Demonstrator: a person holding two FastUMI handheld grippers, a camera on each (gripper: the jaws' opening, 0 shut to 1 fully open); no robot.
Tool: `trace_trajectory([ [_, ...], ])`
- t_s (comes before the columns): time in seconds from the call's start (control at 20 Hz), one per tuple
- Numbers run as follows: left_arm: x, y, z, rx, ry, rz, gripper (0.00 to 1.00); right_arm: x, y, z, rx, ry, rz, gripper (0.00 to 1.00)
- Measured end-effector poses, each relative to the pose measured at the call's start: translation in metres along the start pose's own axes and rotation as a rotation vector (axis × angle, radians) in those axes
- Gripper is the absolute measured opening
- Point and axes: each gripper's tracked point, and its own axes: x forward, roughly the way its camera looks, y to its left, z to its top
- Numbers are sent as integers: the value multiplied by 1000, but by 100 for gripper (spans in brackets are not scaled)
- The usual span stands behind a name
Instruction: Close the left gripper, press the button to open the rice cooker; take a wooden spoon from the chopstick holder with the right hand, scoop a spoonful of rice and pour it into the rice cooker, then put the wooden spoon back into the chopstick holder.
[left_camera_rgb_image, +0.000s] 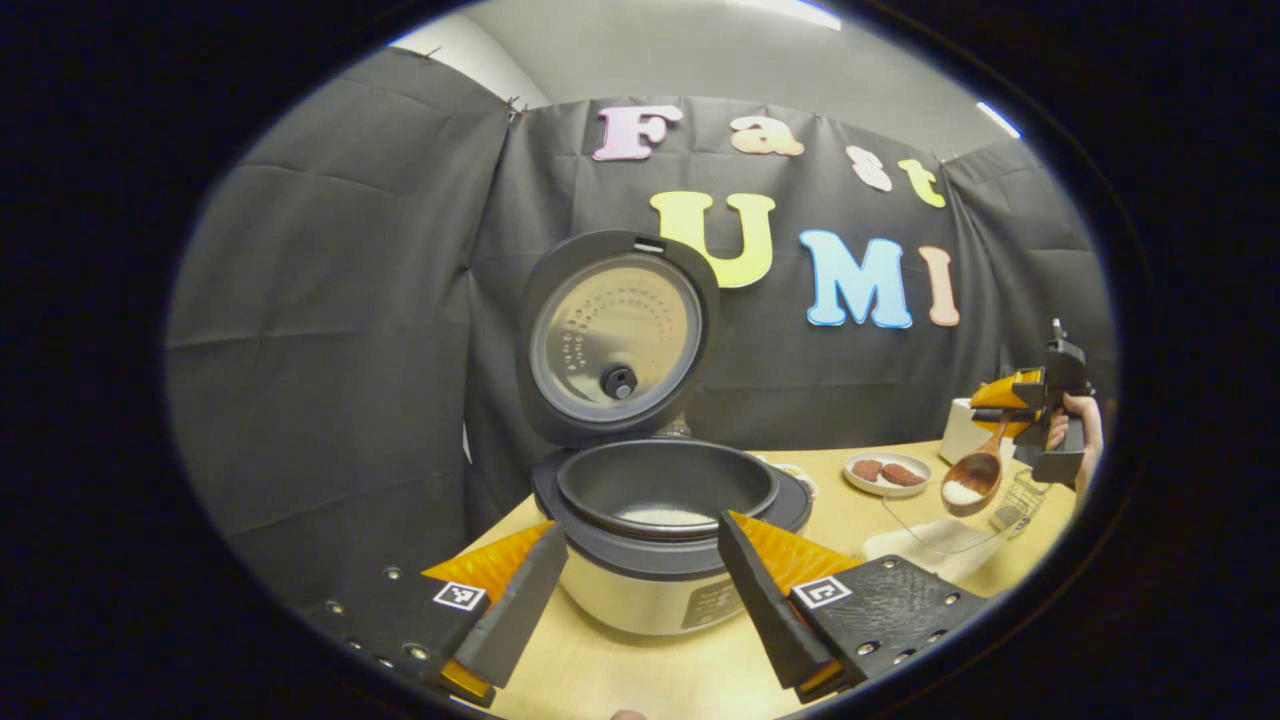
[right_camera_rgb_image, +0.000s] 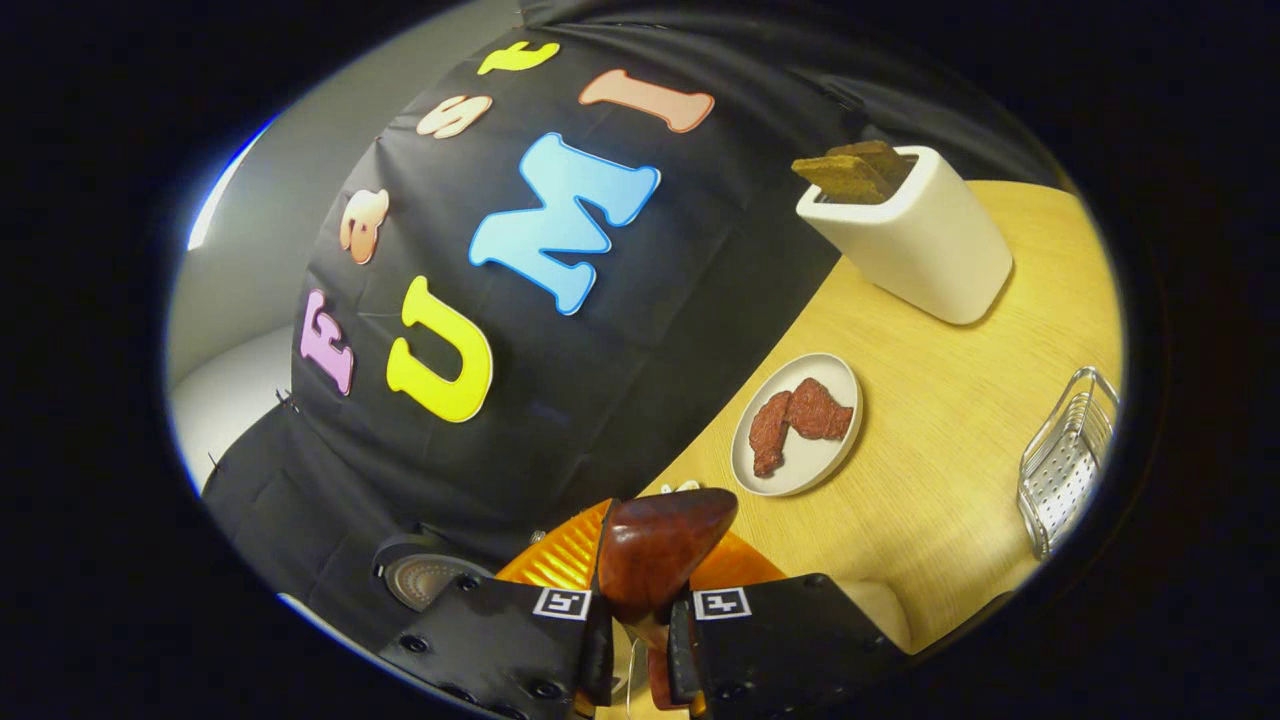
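The rice cooker (left_camera_rgb_image: 660, 560) stands in front of me with its lid (left_camera_rgb_image: 615, 335) swung up and a little white rice in the dark inner pot (left_camera_rgb_image: 665, 485). My left gripper (left_camera_rgb_image: 640, 600) is open, one finger on either side of the cooker's front, touching nothing. Off to the right, my right gripper (left_camera_rgb_image: 1005, 410) is held in a hand above the table, shut on the handle of the wooden spoon (left_camera_rgb_image: 975, 480), whose bowl carries white rice. In the right gripper view the spoon (right_camera_rgb_image: 660, 555) sticks up between the fingers of that gripper (right_camera_rgb_image: 640, 640). The white chopstick holder (right_camera_rgb_image: 920, 235) stands behind.
A glass bowl (left_camera_rgb_image: 935, 530) with rice sits below the spoon. A small plate (right_camera_rgb_image: 797, 423) of reddish meat pieces lies mid-table, and a wire rack (right_camera_rgb_image: 1065, 460) stands at the right edge. Wooden utensils poke out of the holder. The cooker lid (right_camera_rgb_image: 425, 575) shows low left.
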Motion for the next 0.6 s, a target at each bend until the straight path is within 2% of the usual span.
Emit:
trace_trajectory([
  [0.2, -3, 7, -1, -6, -4, 10, 95, 20, 19, 0, 130, 2, 46, 23],
  [0.35, -5, 15, 3, 17, -22, 28, 95, 30, 33, -6, 171, 8, 49, 23],
  [0.6, -11, 18, 6, 26, -35, 29, 95, 46, 84, -19, 196, 40, 119, 23],
])
